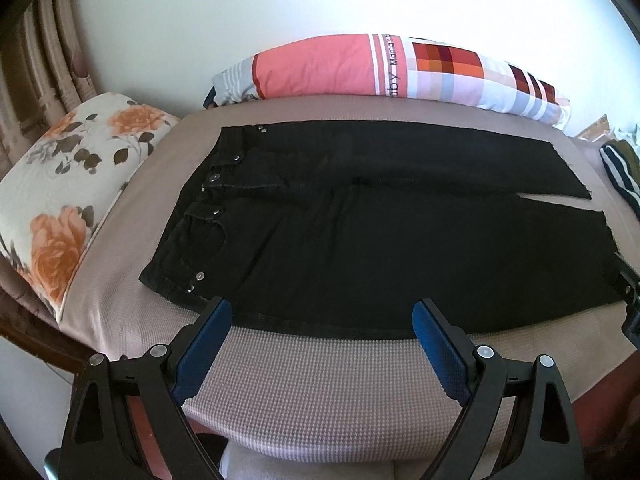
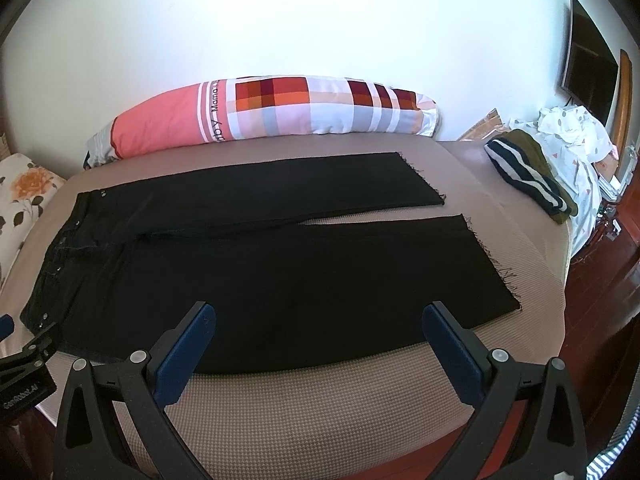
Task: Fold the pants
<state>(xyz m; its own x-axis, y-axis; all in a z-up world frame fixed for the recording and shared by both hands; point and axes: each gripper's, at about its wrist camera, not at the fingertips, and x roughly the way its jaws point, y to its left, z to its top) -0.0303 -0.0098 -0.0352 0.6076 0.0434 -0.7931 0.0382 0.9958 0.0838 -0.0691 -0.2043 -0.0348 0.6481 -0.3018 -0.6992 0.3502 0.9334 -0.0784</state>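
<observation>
Black pants lie flat and spread on a pinkish-beige bed cover, waistband to the left, both legs running right with frayed hems. They also show in the right wrist view. My left gripper is open and empty, just above the pants' near edge close to the waist. My right gripper is open and empty, above the near leg's near edge. The left gripper's tip shows at the left edge of the right wrist view.
A long pink and checked pillow lies along the far wall. A floral pillow is at the left. A dark striped garment and white clothes sit at the right bed end. Wooden floor lies beyond the right edge.
</observation>
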